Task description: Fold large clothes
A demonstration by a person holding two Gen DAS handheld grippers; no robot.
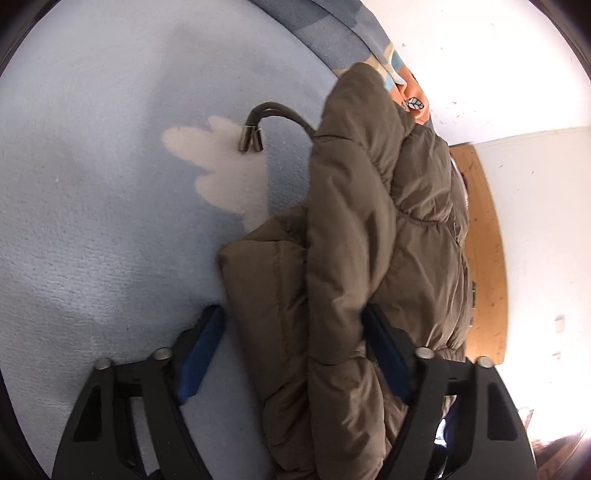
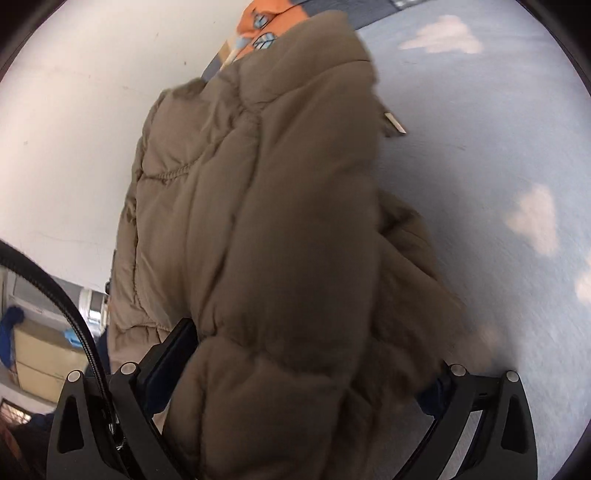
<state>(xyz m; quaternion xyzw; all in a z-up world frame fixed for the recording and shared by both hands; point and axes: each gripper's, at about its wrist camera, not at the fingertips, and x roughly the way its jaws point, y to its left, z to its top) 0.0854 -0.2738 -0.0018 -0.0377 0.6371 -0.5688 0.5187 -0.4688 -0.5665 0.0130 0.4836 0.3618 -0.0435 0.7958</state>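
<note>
A brown puffer jacket lies bunched and partly folded on a light blue blanket. Its drawstring with metal tips curls onto the blanket. My left gripper is wide, with a thick fold of the jacket between its blue-padded fingers. In the right wrist view the same jacket fills the middle. My right gripper is also wide, with jacket bulk between its fingers. The right finger of each is partly hidden by fabric. Whether either one pinches the jacket is unclear.
The blanket has pale cloud shapes. An orange patterned pillow lies beyond the jacket by a white wall. A wooden bed frame runs along the wall. A black cable and boxes are at left.
</note>
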